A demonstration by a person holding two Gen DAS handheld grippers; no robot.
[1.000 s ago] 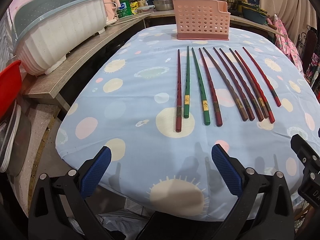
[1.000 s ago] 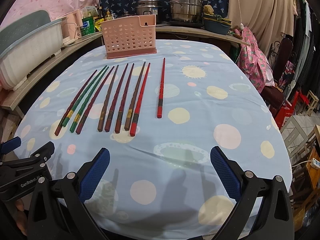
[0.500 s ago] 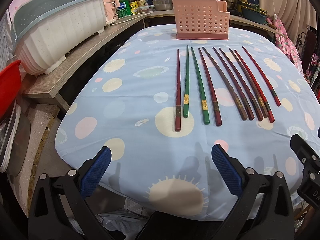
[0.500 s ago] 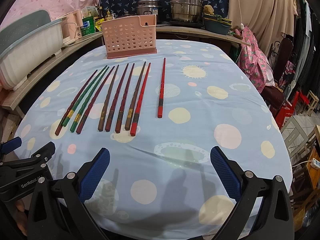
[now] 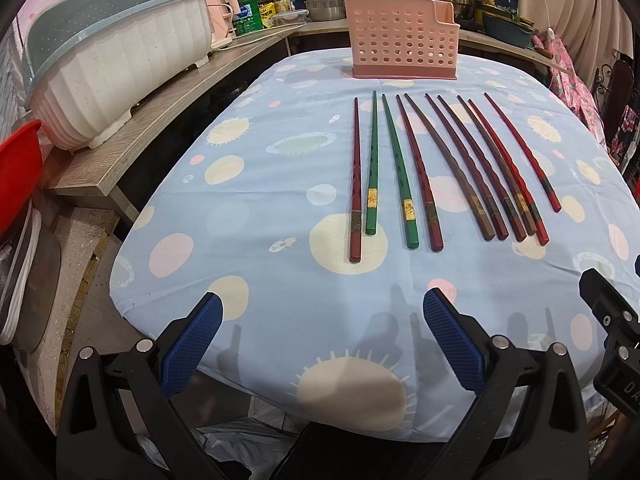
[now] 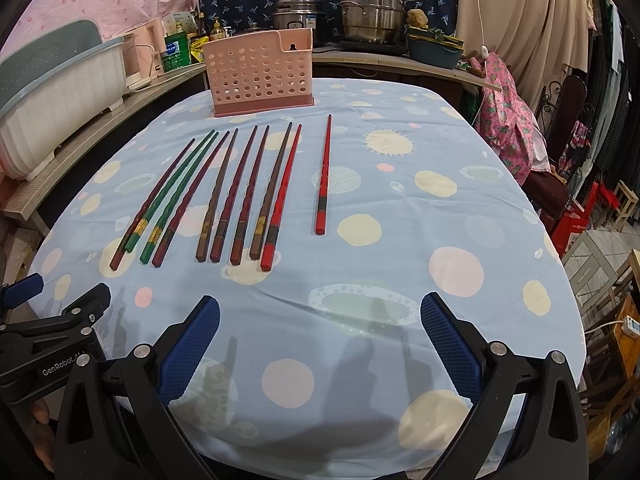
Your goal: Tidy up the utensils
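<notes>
Table (image 5: 260, 184): blue cloth with pastel circles and suns, spreading ahead of both pairs of fingers.
Dish tub (image 5: 116, 80): white, teal-rimmed, on the wooden ledge far left of the fingers; contents hidden.
Pink holder (image 6: 260, 74): perforated, upright at the far edge beyond the fingertips; nothing visible inside.
Chopsticks (image 5: 412, 178): ten in a row between the fingers and the holder; a lone red chopstick (image 6: 323, 178) lies apart on the right.
Left gripper (image 5: 320, 340): blue pads spread wide, empty.
Right gripper (image 6: 320, 340): likewise wide, empty.
Writing: "GenRobot.AI" on the left gripper's body in the right view.
Change: nothing has shifted since the earlier frames.
</notes>
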